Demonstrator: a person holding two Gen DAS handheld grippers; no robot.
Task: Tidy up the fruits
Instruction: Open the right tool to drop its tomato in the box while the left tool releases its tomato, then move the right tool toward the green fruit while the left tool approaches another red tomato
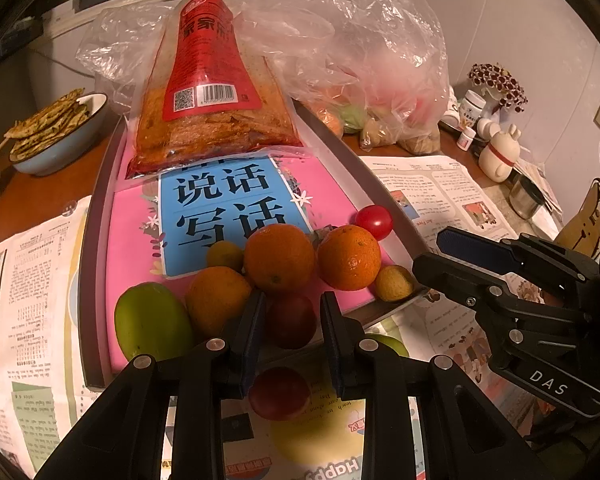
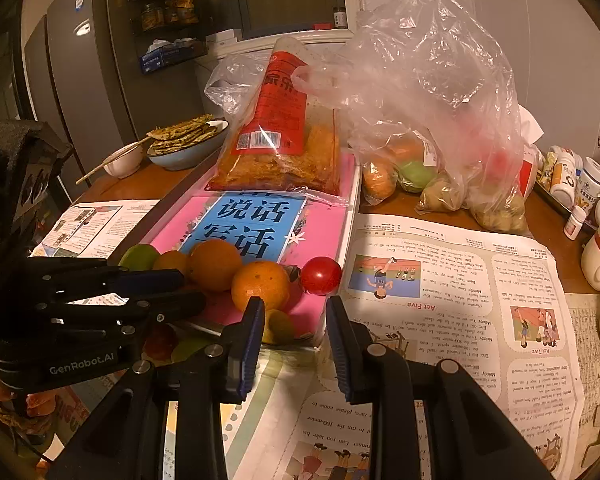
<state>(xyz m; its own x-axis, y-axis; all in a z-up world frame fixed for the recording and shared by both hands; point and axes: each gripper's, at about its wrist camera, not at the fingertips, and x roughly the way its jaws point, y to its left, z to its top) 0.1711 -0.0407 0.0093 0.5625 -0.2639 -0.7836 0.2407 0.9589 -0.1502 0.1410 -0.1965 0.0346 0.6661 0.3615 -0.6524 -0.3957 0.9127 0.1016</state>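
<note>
A grey tray (image 1: 380, 188) holds a pink book, and on the book's near end lie three oranges (image 1: 278, 256), a green fruit (image 1: 152, 320), a cherry tomato (image 1: 374, 222) and two small yellow fruits (image 1: 394, 282). My left gripper (image 1: 292, 300) hangs shut over the tray's front edge; a dark red fruit (image 1: 290, 320) shows in the narrow gap beyond its tips, and no grip is evident. Another red fruit (image 1: 278, 394) lies on the newspaper beneath it. My right gripper (image 2: 294, 304) is shut and holds nothing, just in front of the tray's near right corner, near an orange (image 2: 260, 284).
A red snack bag (image 1: 212, 120) lies on the book's far end. A clear plastic bag (image 2: 432, 92) with more fruit stands right of the tray. A bowl of flatbreads (image 1: 56, 136) sits far left, bottles and a white figurine (image 1: 498, 152) far right. Newspaper (image 2: 460, 288) covers the table.
</note>
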